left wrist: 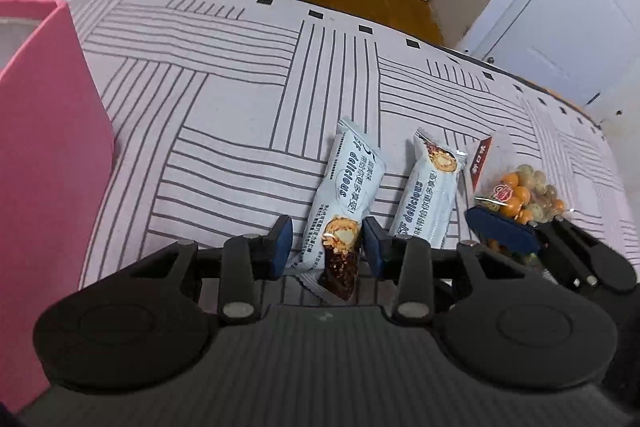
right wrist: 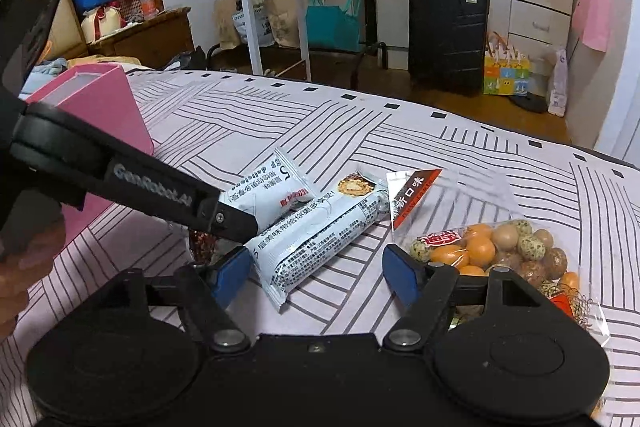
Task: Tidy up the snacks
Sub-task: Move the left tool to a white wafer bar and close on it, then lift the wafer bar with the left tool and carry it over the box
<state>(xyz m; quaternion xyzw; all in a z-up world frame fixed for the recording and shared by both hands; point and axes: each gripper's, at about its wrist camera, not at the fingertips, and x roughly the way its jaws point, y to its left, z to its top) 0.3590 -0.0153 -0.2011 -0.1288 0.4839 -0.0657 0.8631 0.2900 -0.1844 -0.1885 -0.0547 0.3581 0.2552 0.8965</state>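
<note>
I operate both units over a bed (left wrist: 224,75) covered in a pale sheet with grey line blocks. A pink box (left wrist: 48,155) stands at 9 o'clock in the left wrist view, open at the top; I judge it to be the destination for the snacks.

Three packets lie in a row near the bed's close edge. The left snack bar (left wrist: 348,203) is a white flow-wrap printed "delicious" with a chocolate-roll picture at its near end. The right snack bar (left wrist: 430,191) lies just beside it at 3 o'clock, same print, turned end for end. The nut bag (right wrist: 500,251) is clear film with a red header, holding orange and speckled coated pieces.

Left tongs (left wrist: 326,245): open, jaws straddling the near end of the left snack bar, both pads apart from the wrapper or barely at it. No grip yet.

Right tongs (right wrist: 316,273): open wide. In the right wrist view the near end of the right snack bar lies between the jaws; the right pad sits against the nut bag's near corner.

Handling, by judgement: the bars are light, the film slick and crinkly, the contents crushable. Take hold across the body, not on the flat crimped seal, with moderate closure. The nut bag is heavier, loose-filled and will sag; grip it at the header.
</note>
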